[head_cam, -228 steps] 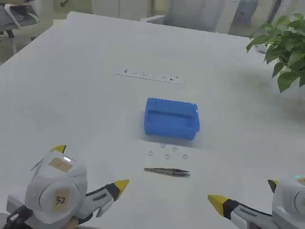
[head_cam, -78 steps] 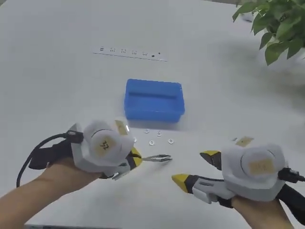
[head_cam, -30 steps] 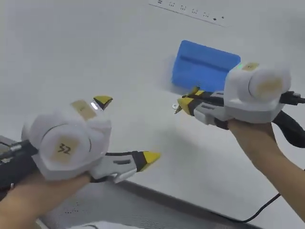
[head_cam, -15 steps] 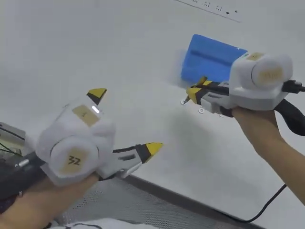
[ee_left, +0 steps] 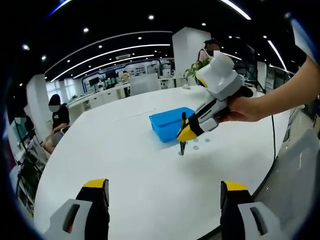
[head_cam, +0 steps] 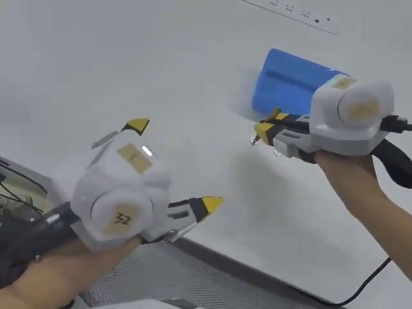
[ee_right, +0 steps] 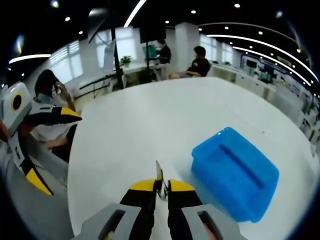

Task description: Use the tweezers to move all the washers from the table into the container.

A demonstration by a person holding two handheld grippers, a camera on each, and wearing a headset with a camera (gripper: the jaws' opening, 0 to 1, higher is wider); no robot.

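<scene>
My right gripper is shut on the thin metal tweezers, whose tip points down at the white table beside the blue container. The tweezers stick out between the closed yellow-tipped jaws of the right gripper, with the container to the right. Small washers lie on the table under the right gripper, near the container. My left gripper hangs open and empty over the near table edge. The left gripper's jaws stand wide apart.
A white power strip lies on the table beyond the container. A grey mesh surface runs below the near table edge, and a black cable hangs there. People sit at desks in the background.
Since 2.6 s ago the tweezers have left the table and sit in the right gripper, which has risen beside the container. The left gripper has drawn back to the table edge, open.
</scene>
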